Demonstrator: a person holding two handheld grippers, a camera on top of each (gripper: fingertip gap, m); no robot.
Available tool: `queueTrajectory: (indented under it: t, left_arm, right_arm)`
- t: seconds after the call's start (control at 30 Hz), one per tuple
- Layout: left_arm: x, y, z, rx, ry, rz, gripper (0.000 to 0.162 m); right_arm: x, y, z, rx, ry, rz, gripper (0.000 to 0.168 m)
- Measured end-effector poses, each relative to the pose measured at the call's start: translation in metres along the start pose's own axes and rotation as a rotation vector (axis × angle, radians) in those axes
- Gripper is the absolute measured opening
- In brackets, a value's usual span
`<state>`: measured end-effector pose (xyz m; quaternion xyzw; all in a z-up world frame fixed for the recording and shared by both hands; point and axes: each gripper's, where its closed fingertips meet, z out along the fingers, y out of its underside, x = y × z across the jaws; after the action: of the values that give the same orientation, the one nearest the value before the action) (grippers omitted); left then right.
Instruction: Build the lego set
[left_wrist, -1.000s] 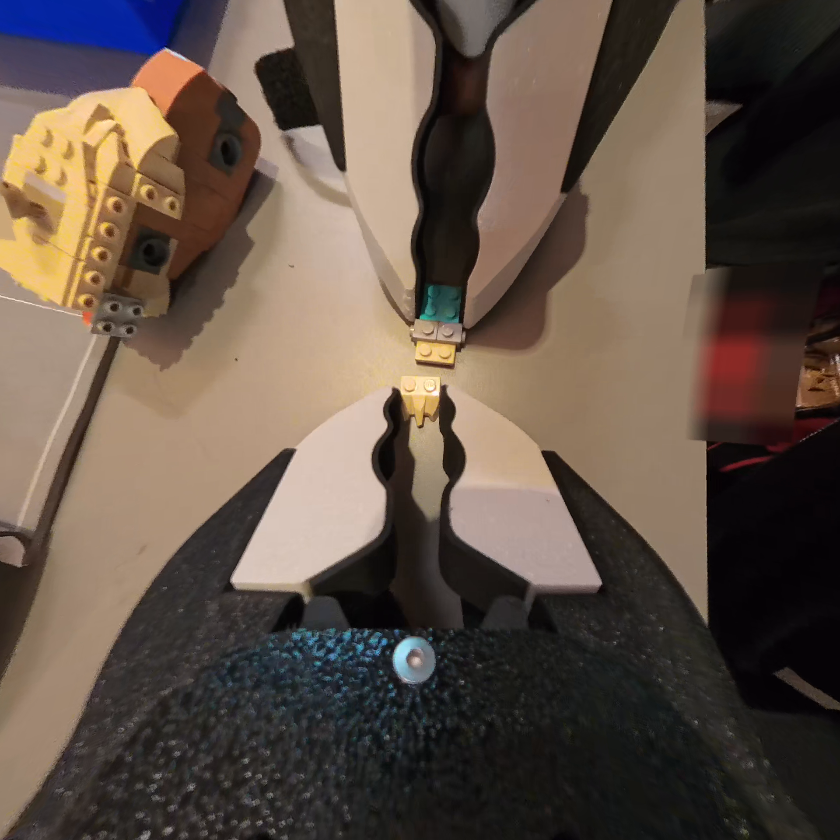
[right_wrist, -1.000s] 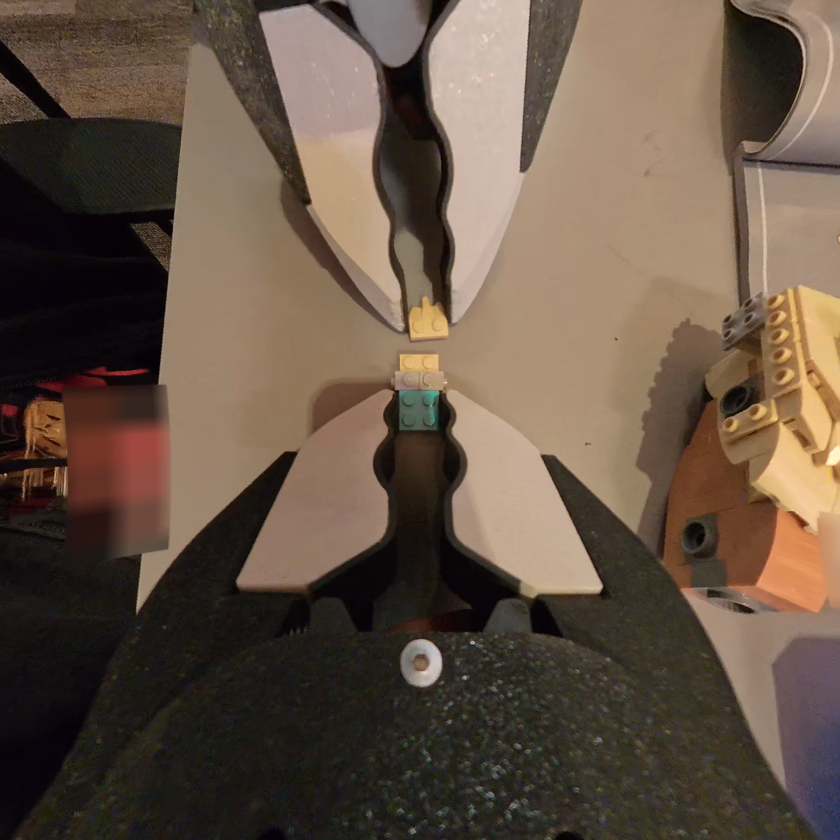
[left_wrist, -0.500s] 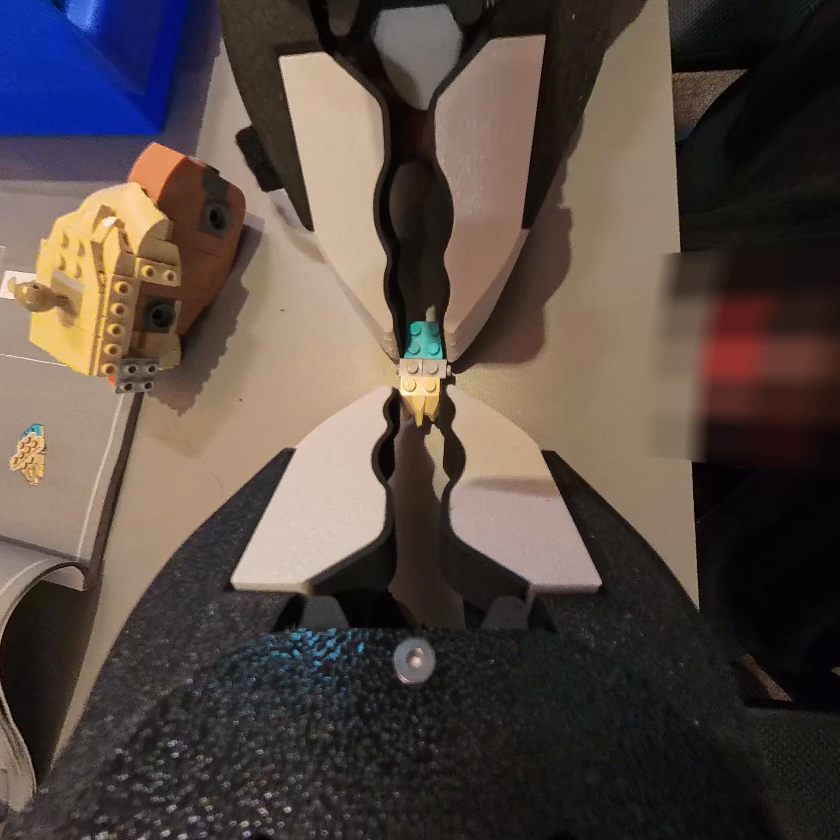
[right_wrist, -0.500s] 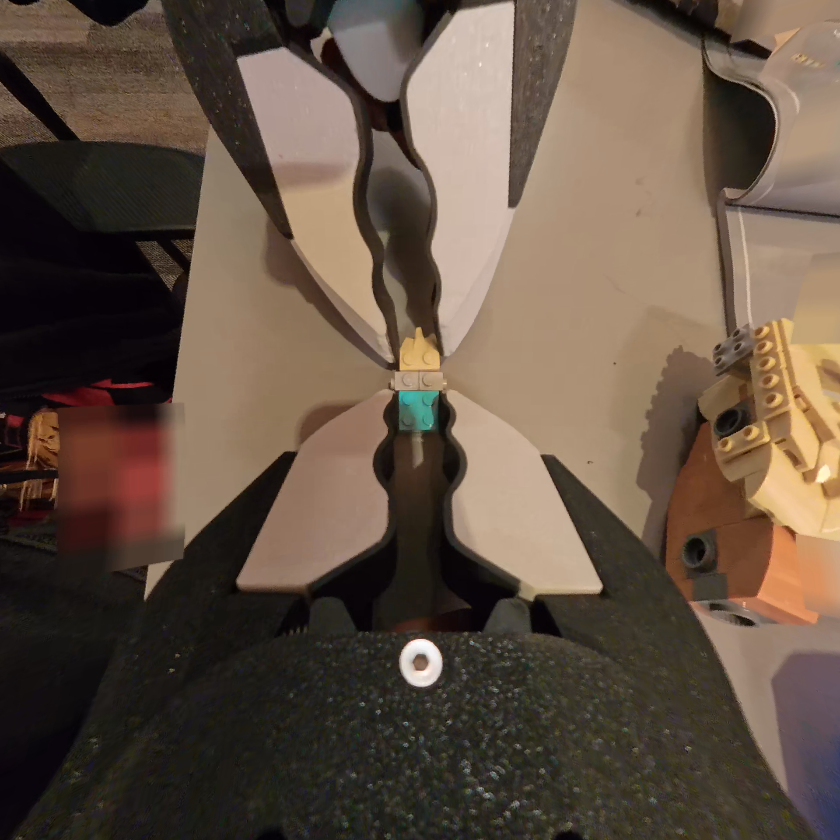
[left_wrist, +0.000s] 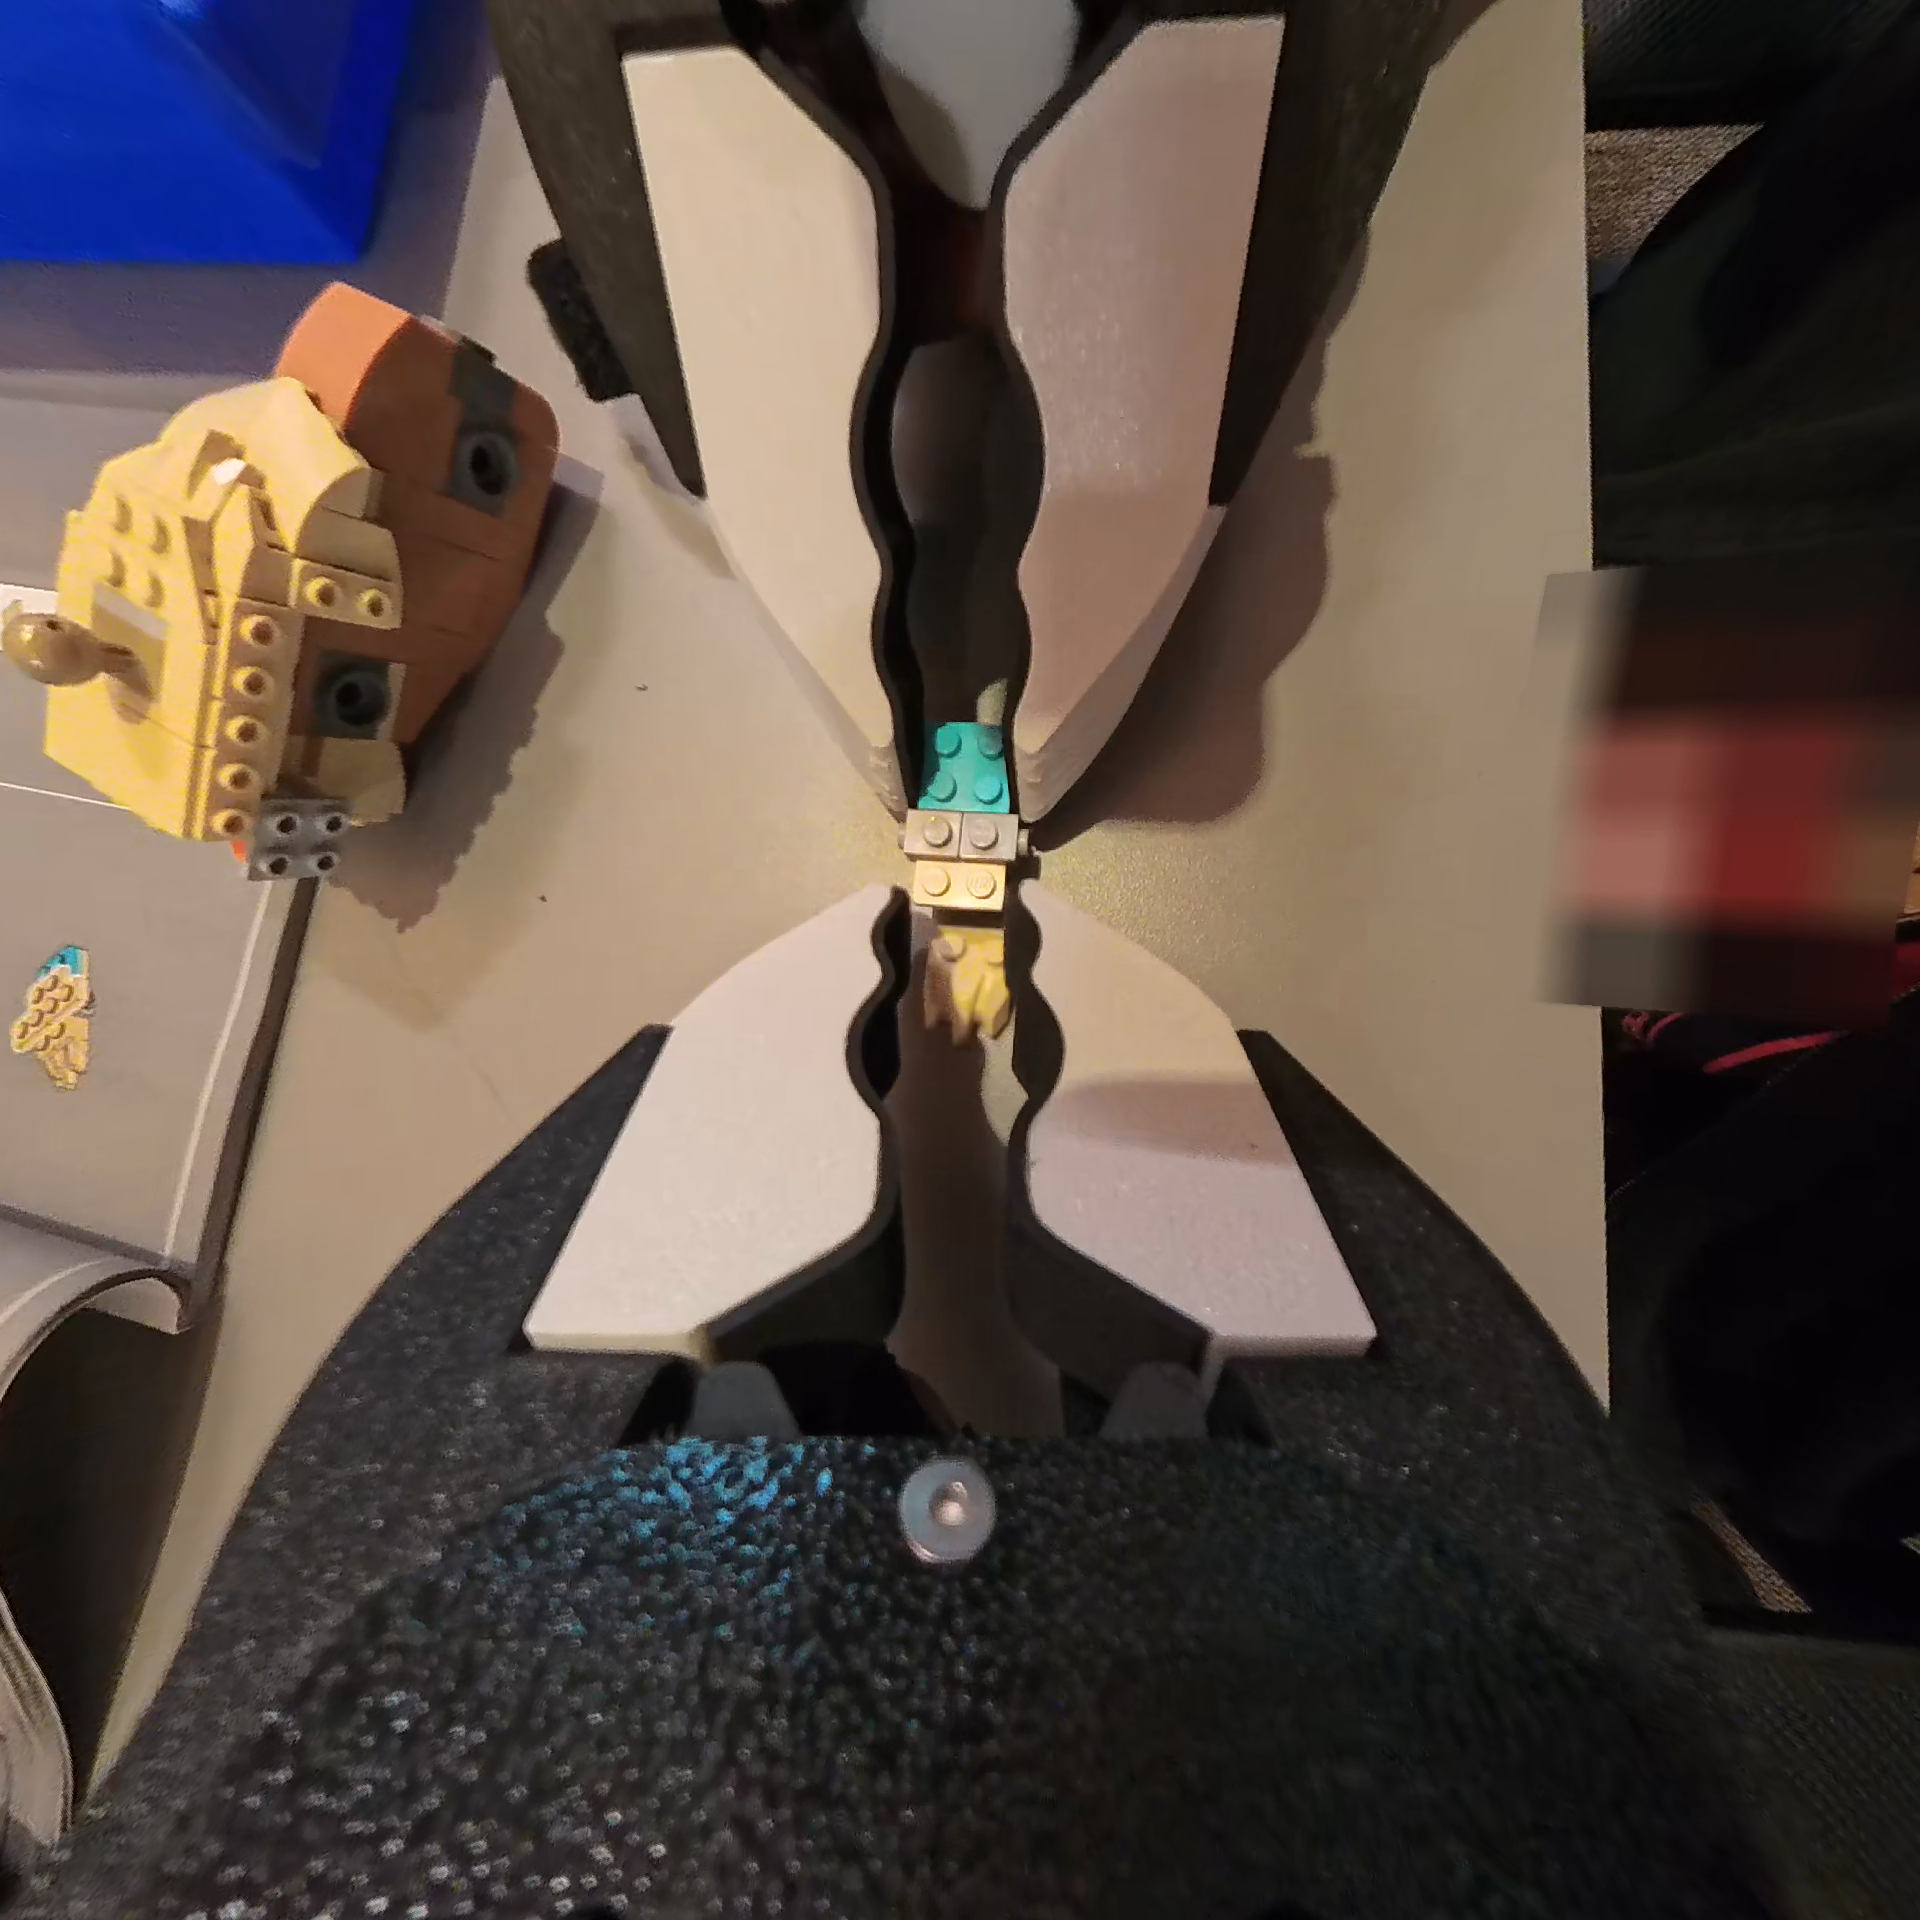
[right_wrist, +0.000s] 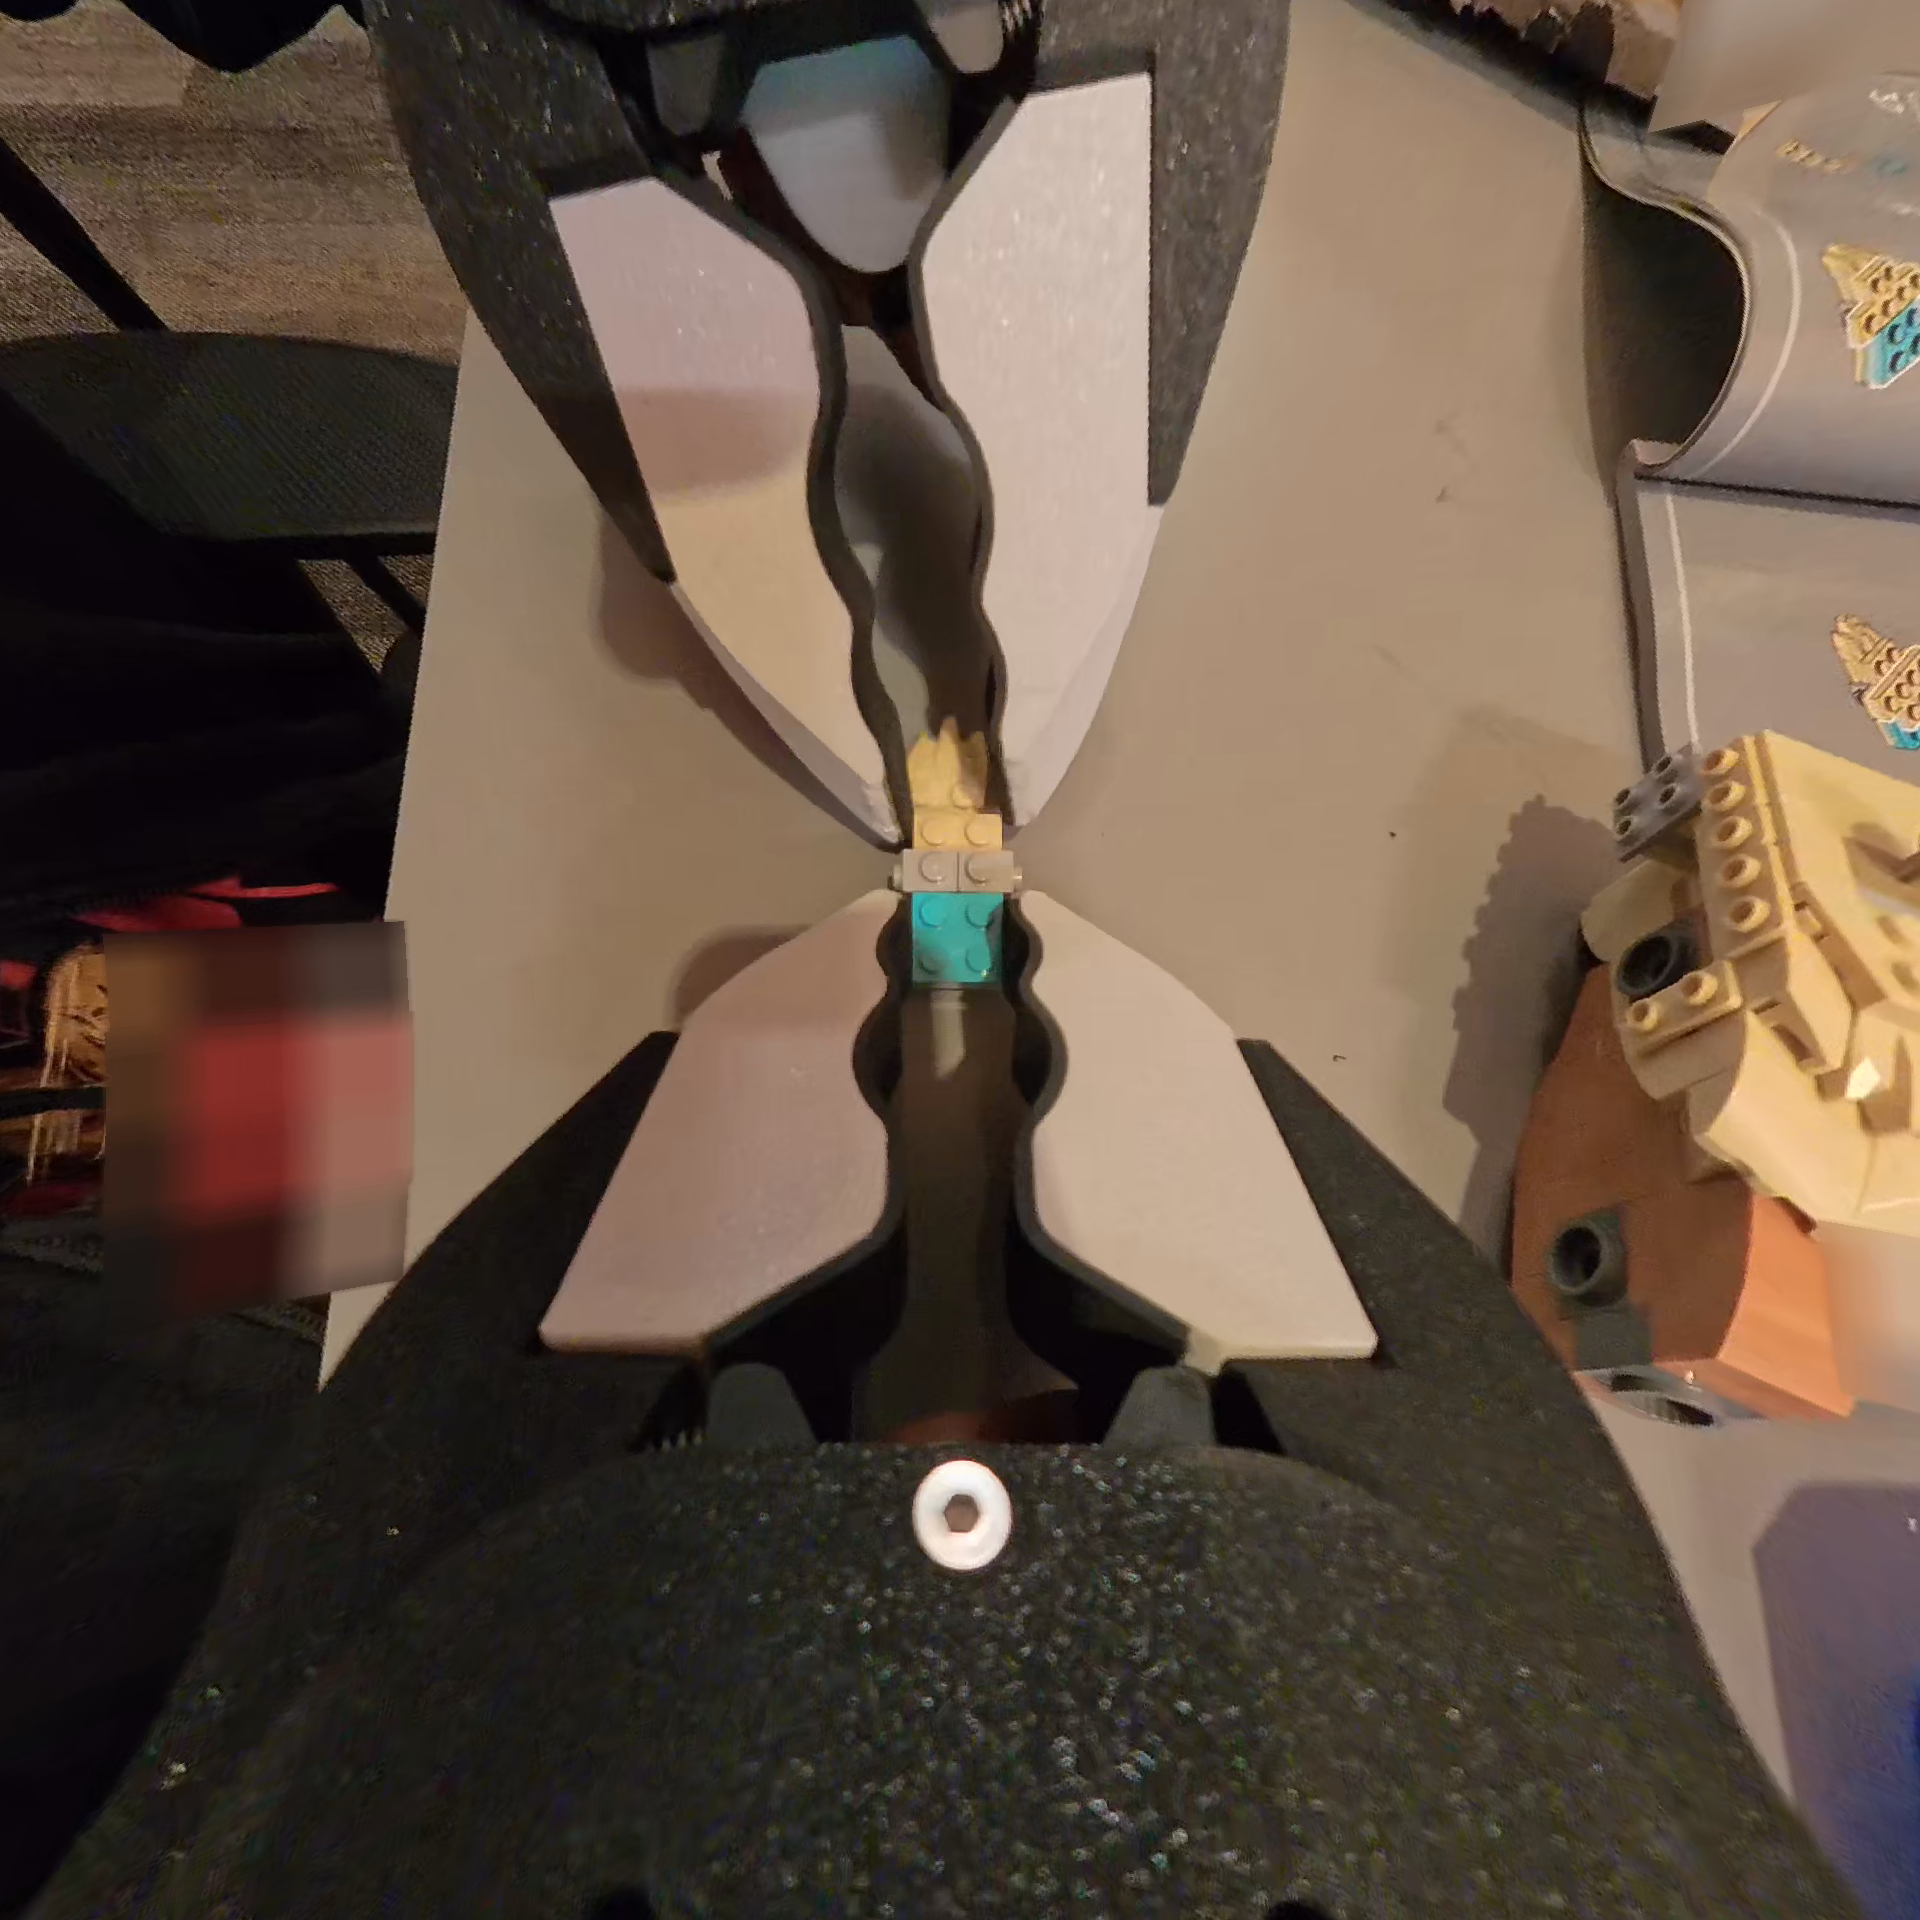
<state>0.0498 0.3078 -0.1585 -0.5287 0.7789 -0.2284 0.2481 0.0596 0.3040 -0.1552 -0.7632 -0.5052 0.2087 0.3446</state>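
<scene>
My left gripper (left_wrist: 961, 914) is shut on a small tan claw piece (left_wrist: 968, 987). My right gripper (left_wrist: 961, 800) faces it tip to tip and is shut on a small stack: a teal brick (left_wrist: 961, 774), a grey plate (left_wrist: 961, 834) and a tan plate (left_wrist: 958, 885). The claw piece touches the tan plate. In the right wrist view my right gripper (right_wrist: 956, 914) holds the teal brick (right_wrist: 956, 940), and the left gripper (right_wrist: 951, 821) holds the claw piece (right_wrist: 948, 784) against the stack. Both are held above the table (left_wrist: 623, 1039).
A partly built tan and brown model (left_wrist: 239, 644) lies on the table; it also shows in the right wrist view (right_wrist: 1745, 1039). A grey instruction booklet (left_wrist: 125, 987) lies beside it. A blue bin (left_wrist: 177, 125) stands behind. The table edge (right_wrist: 416, 831) runs close by, with a dark chair (right_wrist: 208, 436) beyond. My two grippers' fingertips are within a few centimetres of each other.
The two grippers have come together. One second ago a gap lay between the claw piece and the stack; now the claw piece touches the tan plate.
</scene>
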Motion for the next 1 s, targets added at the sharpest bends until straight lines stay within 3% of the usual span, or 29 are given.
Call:
queueTrajectory:
  t: [0.4,0.47,0.73,1.0]
  left_arm:
    - [0.001,0.014,-0.004,-0.026,0.052,-0.063,0.024]
    - [0.005,0.011,-0.002,-0.004,0.078,-0.066,0.016]
    - [0.001,-0.005,-0.013,0.163,0.088,-0.131,0.016]
    - [0.001,-0.01,-0.015,0.134,0.058,-0.084,0.016]
  right_arm:
    - [0.0,0.002,0.001,-0.011,0.0,-0.003,0.016]
    - [0.0,0.003,0.001,-0.018,-0.002,0.0,0.016]
    - [0.0,0.002,0.0,-0.007,-0.005,0.007,0.016]
    - [-0.002,-0.004,-0.003,0.046,-0.003,0.006,0.016]
